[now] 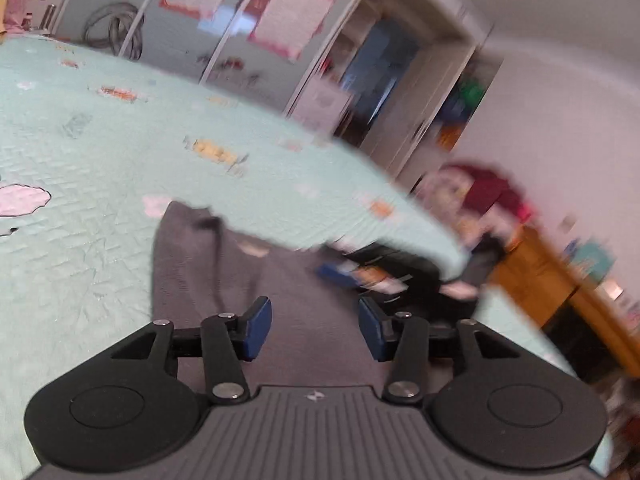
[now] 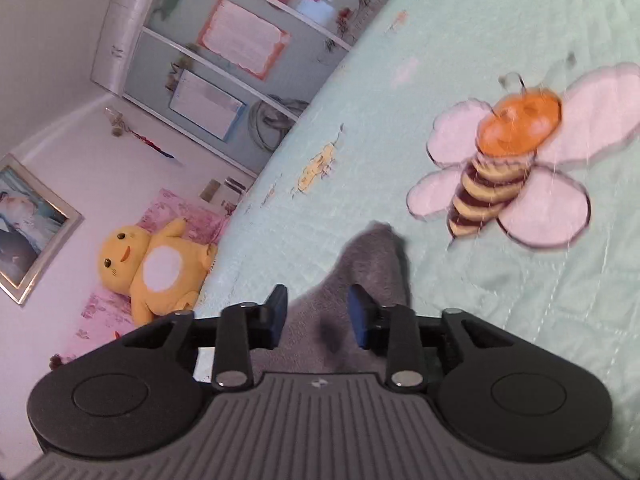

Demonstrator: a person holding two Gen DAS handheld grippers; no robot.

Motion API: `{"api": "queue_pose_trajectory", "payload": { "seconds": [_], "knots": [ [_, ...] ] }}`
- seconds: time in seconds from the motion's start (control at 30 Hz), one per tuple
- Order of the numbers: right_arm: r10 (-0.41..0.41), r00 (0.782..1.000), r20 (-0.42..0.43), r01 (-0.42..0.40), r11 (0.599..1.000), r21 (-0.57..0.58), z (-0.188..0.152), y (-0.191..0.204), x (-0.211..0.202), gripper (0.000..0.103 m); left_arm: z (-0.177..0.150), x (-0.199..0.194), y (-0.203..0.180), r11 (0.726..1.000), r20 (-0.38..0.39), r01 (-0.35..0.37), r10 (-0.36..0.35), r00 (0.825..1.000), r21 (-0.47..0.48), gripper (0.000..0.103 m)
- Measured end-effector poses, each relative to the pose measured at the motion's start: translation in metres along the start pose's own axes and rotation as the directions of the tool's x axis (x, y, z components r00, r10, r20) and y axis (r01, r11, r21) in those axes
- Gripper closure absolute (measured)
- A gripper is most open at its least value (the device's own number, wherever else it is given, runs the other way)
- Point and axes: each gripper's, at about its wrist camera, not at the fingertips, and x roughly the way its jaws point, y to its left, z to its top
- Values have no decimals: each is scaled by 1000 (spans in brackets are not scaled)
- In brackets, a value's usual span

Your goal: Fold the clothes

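Note:
A dark grey garment (image 1: 224, 264) lies spread on the mint-green bedspread (image 1: 80, 168). In the left wrist view my left gripper (image 1: 316, 326) hovers over the garment, open, and its blue pads (image 1: 258, 328) stand apart with only flat cloth beneath them. In the right wrist view a bunched corner of the same grey garment (image 2: 372, 256) rises in a peak just past my right gripper (image 2: 318, 316). Grey cloth fills the gap between its blue pads (image 2: 358, 316), which stand apart and do not visibly pinch it.
The bed's edge (image 1: 400, 196) runs diagonally to the right, with a wooden cabinet (image 1: 536, 272) and clutter beyond. A big bee print (image 2: 504, 168) marks the bedspread. A yellow plush toy (image 2: 152, 264) sits by the bed's left side. Wardrobe doors (image 2: 224, 52) stand behind.

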Motion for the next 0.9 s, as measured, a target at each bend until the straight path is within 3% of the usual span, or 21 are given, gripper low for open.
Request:
{"api": "queue_pose_trajectory", "payload": {
  "seconds": [0.07,0.2,0.3,0.43,0.53,0.6,0.63,0.8,0.9],
  "knots": [
    [34,999,1,-34,999,29,1,-5,-3,70,-2,26,17,998,-99,-18,12,995,-56,53],
    [56,998,5,-56,997,47,1,-5,-4,70,-3,22,26,996,-87,39,-46,995,-78,51],
    [73,997,3,-73,996,48,2,-3,-3,69,9,9,33,993,-8,80,-81,997,-91,51],
    [78,997,4,-78,996,49,-1,-4,-5,69,30,5,52,984,125,66,-46,991,-163,54],
    [80,997,4,-80,996,48,0,-3,-3,69,41,34,74,965,132,71,-38,991,-254,56],
    [77,997,10,-78,996,51,1,-3,-2,69,40,70,76,977,26,30,-25,999,-209,58],
    [79,997,9,-79,996,51,1,-3,-2,69,40,80,75,982,-5,15,-16,1000,-190,69],
    [79,997,6,-80,996,45,0,-2,-2,69,44,88,71,989,-19,-20,17,1000,-148,68],
    [76,997,5,-76,996,38,-1,-1,-3,69,44,67,70,986,37,-6,12,999,-164,67]
  ]
}}
